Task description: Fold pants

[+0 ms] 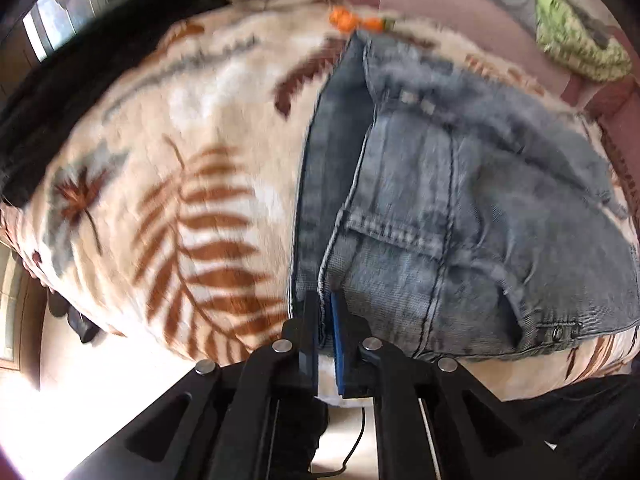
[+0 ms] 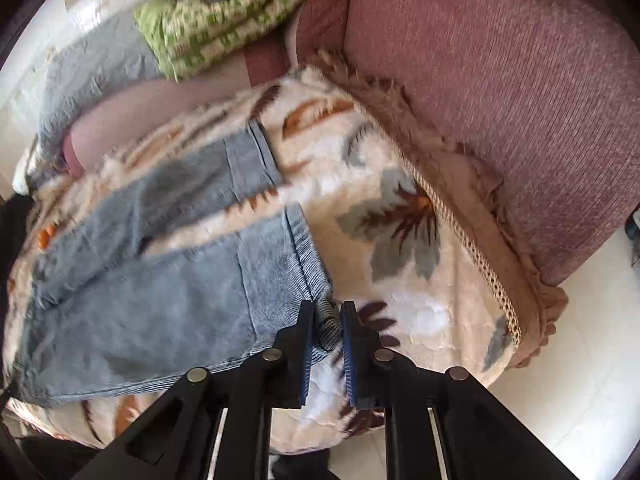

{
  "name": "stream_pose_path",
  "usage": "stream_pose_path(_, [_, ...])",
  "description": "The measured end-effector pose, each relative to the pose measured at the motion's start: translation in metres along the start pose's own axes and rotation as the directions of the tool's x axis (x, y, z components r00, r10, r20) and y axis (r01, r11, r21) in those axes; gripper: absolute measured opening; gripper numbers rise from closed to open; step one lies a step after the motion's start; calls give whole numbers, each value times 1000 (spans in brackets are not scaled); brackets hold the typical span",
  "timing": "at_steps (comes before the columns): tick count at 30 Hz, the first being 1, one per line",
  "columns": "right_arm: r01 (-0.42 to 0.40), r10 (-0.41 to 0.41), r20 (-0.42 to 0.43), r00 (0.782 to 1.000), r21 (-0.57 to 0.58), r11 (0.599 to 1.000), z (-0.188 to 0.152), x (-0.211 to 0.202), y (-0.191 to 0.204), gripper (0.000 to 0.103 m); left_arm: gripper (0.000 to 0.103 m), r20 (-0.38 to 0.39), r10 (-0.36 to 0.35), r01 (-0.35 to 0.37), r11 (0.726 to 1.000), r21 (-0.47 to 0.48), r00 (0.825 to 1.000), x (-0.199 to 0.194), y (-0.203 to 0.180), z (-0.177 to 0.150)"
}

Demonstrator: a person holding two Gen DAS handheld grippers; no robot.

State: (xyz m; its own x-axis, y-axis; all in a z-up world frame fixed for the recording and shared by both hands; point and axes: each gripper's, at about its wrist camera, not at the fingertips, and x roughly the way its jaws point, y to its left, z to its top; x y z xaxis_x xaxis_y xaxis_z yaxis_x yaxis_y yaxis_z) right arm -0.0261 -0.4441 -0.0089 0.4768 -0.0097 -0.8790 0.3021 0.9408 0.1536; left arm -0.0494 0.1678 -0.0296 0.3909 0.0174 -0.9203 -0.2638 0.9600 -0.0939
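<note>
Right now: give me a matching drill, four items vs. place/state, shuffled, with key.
Items
1. left gripper
2. right gripper
3. green knit cloth
4. orange bits

Places/states
A. lying on the blanket past the jeans' far edge
B. pinching a leg hem corner
C. heaped on the maroon sofa, beyond the blanket
D. clamped on the waistband edge

Pairs: 1-D, 2-B, 3-C, 4-A

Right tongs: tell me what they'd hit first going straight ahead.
The right tongs already have the hem corner of the jeans between their fingers, so denim comes first; beyond it lies the leaf-print blanket. Depth is uncertain.
</note>
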Motion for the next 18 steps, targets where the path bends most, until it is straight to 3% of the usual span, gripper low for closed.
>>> stream_pose_path(1, [-1,5,-85,996,47,999,-9,27,-11,25,9,28,-6,7,1000,-6,1000,-8,1,0])
stream_pose_path(3, [-43,47,-45,998,98,994,-17,29,-24,33,12,97,-3,1,1000,24,995,-29,1,4])
stream_pose_path(4, [-33,39,-44,998,117,993,-17,24,-28,47,14,136,25,-28,999,23,990,-41,3,5])
stream_pose_path(6, [-4,4,-5,1000,138,990,-12,10,-33,62,18,219,66,-68,998,4,974,-65,8,10])
stream_pose_path(9, [-32,19,98,995,138,990,6,-23,-30,62,31,307,10,-2,1000,-27,952,-93,12,20])
stream_pose_path(12, [-193,178,140,974,103,976,22,-33,-12,69,55,349,-77,87,996,-12,934,-95,-6,27])
stream_pose_path(14, [-268,259,104,960,91,959,25,-13,3,70,56,323,-122,120,992,28,938,-82,-23,29])
stream_pose_path(15, [-280,275,61,959,86,956,22,5,7,71,58,285,-122,113,992,48,951,-66,-30,28])
stream_pose_path(16, [-260,264,-27,964,99,960,12,32,5,73,65,213,-77,66,996,55,974,-42,-41,31])
stream_pose_path(17, [-229,244,-121,962,126,965,5,56,3,74,65,69,-25,21,998,67,997,-8,-45,31])
stream_pose_path(18, [-229,238,-84,968,106,968,1,56,5,74,64,-50,-17,20,998,59,999,19,-44,28])
